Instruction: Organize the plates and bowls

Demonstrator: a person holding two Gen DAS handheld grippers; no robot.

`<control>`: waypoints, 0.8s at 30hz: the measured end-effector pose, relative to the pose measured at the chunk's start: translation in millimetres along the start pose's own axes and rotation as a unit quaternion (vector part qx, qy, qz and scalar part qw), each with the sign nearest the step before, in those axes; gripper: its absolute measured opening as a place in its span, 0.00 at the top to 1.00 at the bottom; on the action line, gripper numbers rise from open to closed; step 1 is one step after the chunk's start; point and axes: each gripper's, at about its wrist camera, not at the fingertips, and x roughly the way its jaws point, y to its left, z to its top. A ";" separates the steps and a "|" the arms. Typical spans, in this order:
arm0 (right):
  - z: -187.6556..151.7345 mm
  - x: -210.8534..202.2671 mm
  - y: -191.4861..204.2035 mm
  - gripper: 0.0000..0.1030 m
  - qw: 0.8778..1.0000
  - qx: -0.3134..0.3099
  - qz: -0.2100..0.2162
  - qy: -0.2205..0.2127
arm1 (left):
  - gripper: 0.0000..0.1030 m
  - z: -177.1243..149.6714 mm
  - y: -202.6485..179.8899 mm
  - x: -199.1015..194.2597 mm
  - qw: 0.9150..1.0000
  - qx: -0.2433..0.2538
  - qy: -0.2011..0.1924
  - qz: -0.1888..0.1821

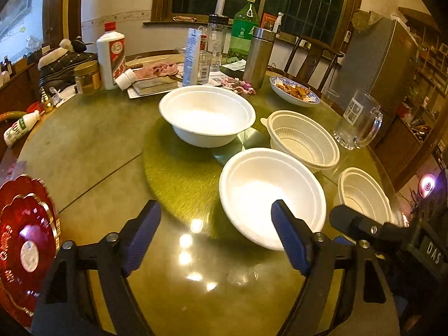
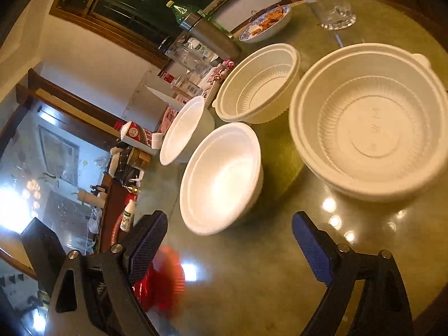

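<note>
Two smooth white foam bowls stand on the round table: a far one (image 1: 207,114) (image 2: 186,128) and a near one (image 1: 270,196) (image 2: 221,177). Two ribbed cream plastic bowls stand to the right: one (image 1: 303,140) (image 2: 259,84) and one nearer the edge (image 1: 364,196) (image 2: 369,123). Red ornate plates (image 1: 26,243) (image 2: 165,277) lie at the left edge. My left gripper (image 1: 215,226) is open and empty, its right finger in front of the near foam bowl. My right gripper (image 2: 229,238) is open and empty, just short of the near foam bowl; it also shows in the left wrist view (image 1: 364,224).
A blue-rimmed dish of food (image 1: 294,91) (image 2: 266,23), a glass mug (image 1: 358,120) (image 2: 333,5), a steel flask (image 1: 257,56), a green bottle (image 1: 243,30), a white liquor bottle (image 1: 110,56), books and jars crowd the table's far side. A wooden chair (image 1: 313,56) stands behind.
</note>
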 end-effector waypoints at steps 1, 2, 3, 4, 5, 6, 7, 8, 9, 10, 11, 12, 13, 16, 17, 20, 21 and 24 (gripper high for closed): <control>4.5 3.0 -0.8 0.14 1.000 0.004 -0.002 -0.004 | 0.28 1.2 -0.4 6.1 1.000 -0.003 0.001 0.001; 7.6 5.1 -1.8 0.15 1.000 0.007 -0.005 -0.011 | 0.31 2.1 -0.6 10.6 1.000 -0.006 0.003 0.002; 12.0 8.4 -2.8 0.17 1.000 0.010 -0.008 -0.016 | 0.34 2.6 -0.8 15.6 1.000 -0.008 0.008 0.004; 14.3 10.1 -3.3 0.18 1.000 0.012 -0.010 -0.018 | 0.41 2.7 -0.9 23.0 1.000 -0.010 0.016 0.003; 17.0 14.1 -4.3 0.19 1.000 0.016 -0.011 -0.018 | 0.46 2.3 -2.0 28.2 1.000 -0.009 0.022 0.004; 18.4 17.9 -4.8 0.21 1.000 0.017 -0.012 -0.017 | 0.56 1.8 -3.3 33.5 1.000 -0.006 0.029 0.008; 19.5 22.2 -5.6 0.27 1.000 0.017 -0.014 -0.015 | 0.64 0.0 -4.7 41.3 0.999 -0.001 0.038 0.014; 20.3 27.0 -6.7 0.30 1.000 0.016 -0.018 -0.014 | 0.69 -1.3 -5.0 45.7 0.999 0.001 0.043 0.013; 20.8 32.2 -7.6 0.41 1.000 0.013 -0.024 -0.011 | 0.81 -3.1 -5.0 49.2 0.999 0.002 0.047 0.012; 21.2 35.7 -8.2 0.63 0.999 0.006 -0.033 -0.008 | 0.86 -5.7 -4.9 53.0 0.999 0.002 0.047 0.008; 21.5 39.0 -8.8 0.75 0.999 -0.001 -0.043 -0.002 | 0.87 -7.8 -5.6 53.7 0.999 0.002 0.044 0.001; 19.7 40.9 -10.4 0.88 0.999 -0.006 -0.048 0.002 | 0.88 -10.2 -7.4 53.5 0.999 0.003 0.037 0.000; 16.8 44.1 -9.7 0.91 0.999 -0.017 -0.050 0.006 | 0.89 -13.0 -11.5 50.7 1.000 0.011 0.025 0.007; 13.9 41.0 -6.2 0.93 0.998 -0.037 -0.054 -0.008 | 0.89 -14.2 -10.6 46.8 1.000 0.010 0.016 -0.002; 13.9 40.1 -6.7 0.93 0.998 -0.036 -0.050 -0.009 | 0.89 -13.7 -9.5 45.3 1.000 0.008 0.013 -0.005; 10.6 38.8 -1.6 0.93 0.997 -0.056 -0.056 -0.019 | 0.89 -13.8 -9.7 38.6 1.000 0.011 -0.002 -0.001; 9.0 38.1 1.9 0.93 0.996 -0.067 -0.061 -0.025 | 0.89 -13.2 -9.1 36.9 1.000 0.012 -0.006 -0.001; 6.9 34.5 5.4 0.93 0.994 -0.080 -0.061 -0.035 | 0.89 -11.5 -6.4 34.7 1.000 0.009 -0.010 -0.005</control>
